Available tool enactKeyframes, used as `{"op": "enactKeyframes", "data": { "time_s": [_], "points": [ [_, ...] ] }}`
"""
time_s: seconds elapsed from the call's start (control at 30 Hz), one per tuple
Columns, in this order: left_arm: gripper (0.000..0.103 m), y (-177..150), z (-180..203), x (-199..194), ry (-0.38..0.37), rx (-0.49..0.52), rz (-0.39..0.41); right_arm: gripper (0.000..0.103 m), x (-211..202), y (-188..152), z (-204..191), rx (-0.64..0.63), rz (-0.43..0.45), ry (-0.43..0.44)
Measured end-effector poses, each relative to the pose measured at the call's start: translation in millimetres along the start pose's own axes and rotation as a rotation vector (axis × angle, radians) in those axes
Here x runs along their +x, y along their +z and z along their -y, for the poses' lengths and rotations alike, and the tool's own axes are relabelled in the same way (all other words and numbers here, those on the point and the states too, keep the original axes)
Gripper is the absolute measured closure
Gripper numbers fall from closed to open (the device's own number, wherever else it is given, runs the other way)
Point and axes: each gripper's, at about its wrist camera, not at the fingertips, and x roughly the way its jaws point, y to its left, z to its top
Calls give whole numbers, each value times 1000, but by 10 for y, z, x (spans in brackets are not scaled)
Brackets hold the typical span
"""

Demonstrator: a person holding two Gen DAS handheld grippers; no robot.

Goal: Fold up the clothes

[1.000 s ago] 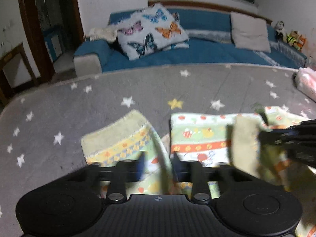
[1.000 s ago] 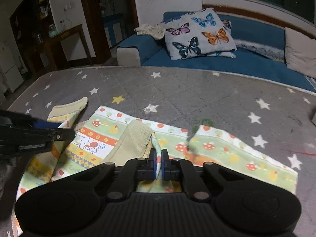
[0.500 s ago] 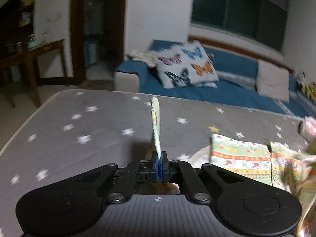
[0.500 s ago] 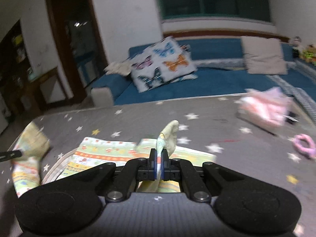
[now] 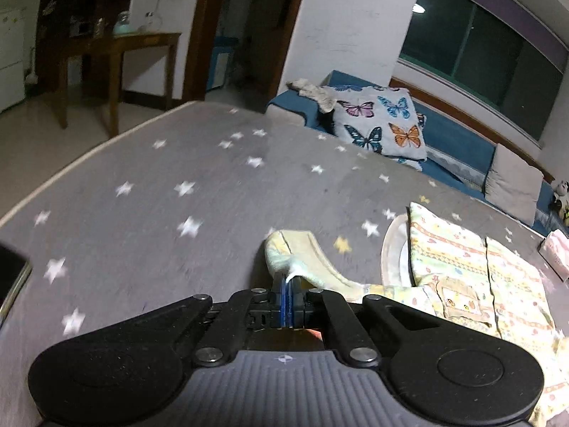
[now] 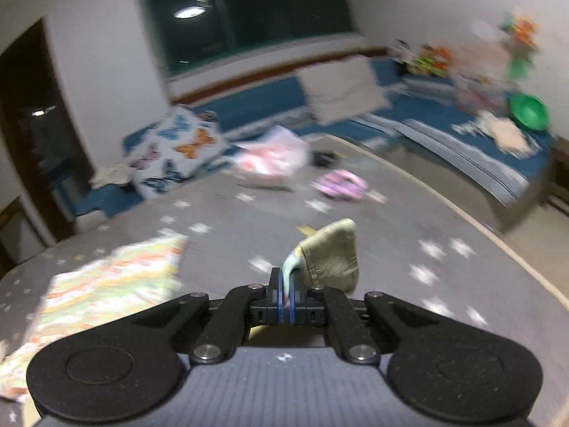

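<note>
Dim room, grey star-print mat [image 5: 185, 192] in front of a blue sofa [image 5: 451, 138]. Patterned garment [image 5: 473, 274] lay spread on the mat. Left gripper [image 5: 287, 286] was pinched on one ribbed cuff [image 5: 302, 252], right gripper [image 6: 286, 286] pinched on the other cuff [image 6: 332, 252]. Step looked like spreading the sleeves outward before folding; next move probably needed both cuffs laid flat, then brought across the body.

A: What does the left gripper [image 5: 287, 286] look like?
B: Matte black linkage arms, silver screws, blue pads, a ribbed grey housing with a small crosshair mark.
A: The right gripper [image 6: 285, 283]?
B: Identical.
</note>
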Motion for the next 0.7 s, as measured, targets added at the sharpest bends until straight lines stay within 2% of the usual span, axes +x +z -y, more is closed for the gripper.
{"op": "enactKeyframes", "data": {
  "time_s": [0.1, 0.23, 0.4, 0.47, 0.57, 0.7],
  "points": [
    [102, -112, -51, -91, 1, 8, -15, 100, 34, -245, 308, 22, -48, -89],
    [100, -179, -86, -117, 8, 39, -46, 98, 94, -532, 513, 60, -130, -129],
    [89, -219, -17, -178, 37, 122, -34, 94, 27, -486, 526, 37, -79, -196],
    [69, -232, 44, -194, 55, 161, -19, 93, 14, -408, 481, 18, -53, -182],
    [60, -260, 137, -215, 73, 221, 11, 79, 92, -314, 364, -23, -52, -141],
    [55, -285, 240, -222, 76, 301, 44, 73, 277, -313, 170, -80, -84, -104]
  ]
}}
